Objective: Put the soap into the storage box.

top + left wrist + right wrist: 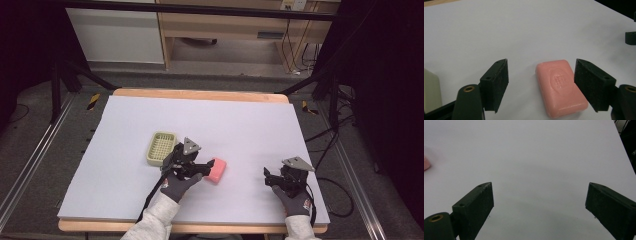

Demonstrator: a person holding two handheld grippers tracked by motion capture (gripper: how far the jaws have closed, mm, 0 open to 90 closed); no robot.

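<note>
Soap (pixel 561 87), a pink bar lying flat at lower centre-right of the left gripper view, sits off-centre between the left gripper's (pixel 541 83) spread jaws, so closing may skid it sideways; the right gripper (pixel 539 205) is also spread, holding nothing.

Waxy pink soap (pixel 561 86), matt white tabletop (pixel 250 120)

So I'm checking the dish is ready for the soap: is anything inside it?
The dish looks empty in the high view: just its ribbed grid floor. The left hand-held gripper covers its near right corner. The soap lies on the table.
</note>
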